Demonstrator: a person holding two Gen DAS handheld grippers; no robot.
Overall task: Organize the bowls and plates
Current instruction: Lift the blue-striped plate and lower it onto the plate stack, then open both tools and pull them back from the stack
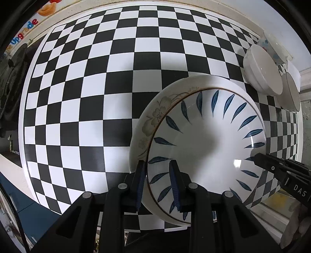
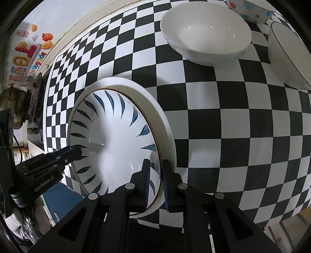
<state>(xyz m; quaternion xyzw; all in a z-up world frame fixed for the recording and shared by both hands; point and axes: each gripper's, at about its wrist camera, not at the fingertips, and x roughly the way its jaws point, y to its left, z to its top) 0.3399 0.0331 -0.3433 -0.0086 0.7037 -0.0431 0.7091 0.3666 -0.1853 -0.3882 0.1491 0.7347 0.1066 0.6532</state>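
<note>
A white plate with blue leaf marks point(image 1: 210, 140) lies on top of a cream plate with a flower pattern point(image 1: 153, 116) on the checkered table. My left gripper point(image 1: 157, 171) is shut on the blue-leaf plate's near left rim. My right gripper point(image 2: 156, 169) is shut on the same plate's point(image 2: 116, 140) right rim; the cream plate point(image 2: 163, 120) shows beneath it. Each gripper shows in the other's view, the right one point(image 1: 258, 158) and the left one point(image 2: 75, 150), on opposite sides of the plate.
A plain white bowl point(image 2: 206, 33), a white bowl with a dark rim line point(image 2: 287, 56) and a bowl with blue flowers point(image 2: 252, 11) stand at the table's far right. The checkered table point(image 1: 97, 87) stretches left. Dark objects point(image 1: 11, 87) sit beyond its left edge.
</note>
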